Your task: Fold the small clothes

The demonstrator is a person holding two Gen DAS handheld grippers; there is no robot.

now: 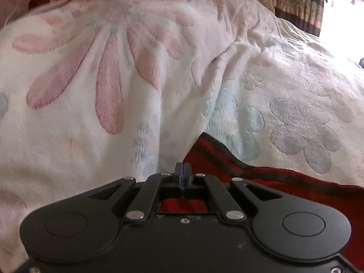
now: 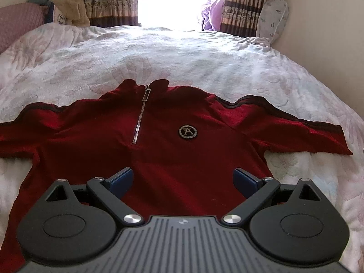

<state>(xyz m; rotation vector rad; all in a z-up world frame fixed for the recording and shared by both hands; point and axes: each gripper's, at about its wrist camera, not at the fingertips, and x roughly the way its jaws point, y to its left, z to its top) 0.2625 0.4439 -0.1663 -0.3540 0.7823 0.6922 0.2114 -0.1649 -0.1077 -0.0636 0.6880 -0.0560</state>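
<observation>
Your right claw [image 2: 183, 179] stands wide open, its blue pads [image 2: 120, 178] spread apart over the lower body of the red zip-neck top [image 2: 173, 159]. Nothing sits between the pads. The top lies flat and face up on the bed's floral blanket [image 2: 204, 68], both short sleeves spread outward, collar pointing away from you. Its silver zipper [image 2: 140, 122] runs down from the collar, and a round black badge [image 2: 187, 132] sits just right of the zipper's lower end. Dark stripes run along the sleeve tops.

Your left claw [image 1: 183, 170] is closed, its blue pads pressed together. Whether any cloth is pinched between them you cannot tell; the tips sit right at the edge of a red sleeve [image 1: 261, 182] with a dark stripe, which lies on the blanket [image 1: 113, 79].

Beyond the top, past the far end of the bed, patterned curtains [image 2: 109, 2] frame a bright window. Left of them rest a pink pillow [image 2: 18, 20] and a cream plush toy [image 2: 72, 9].
</observation>
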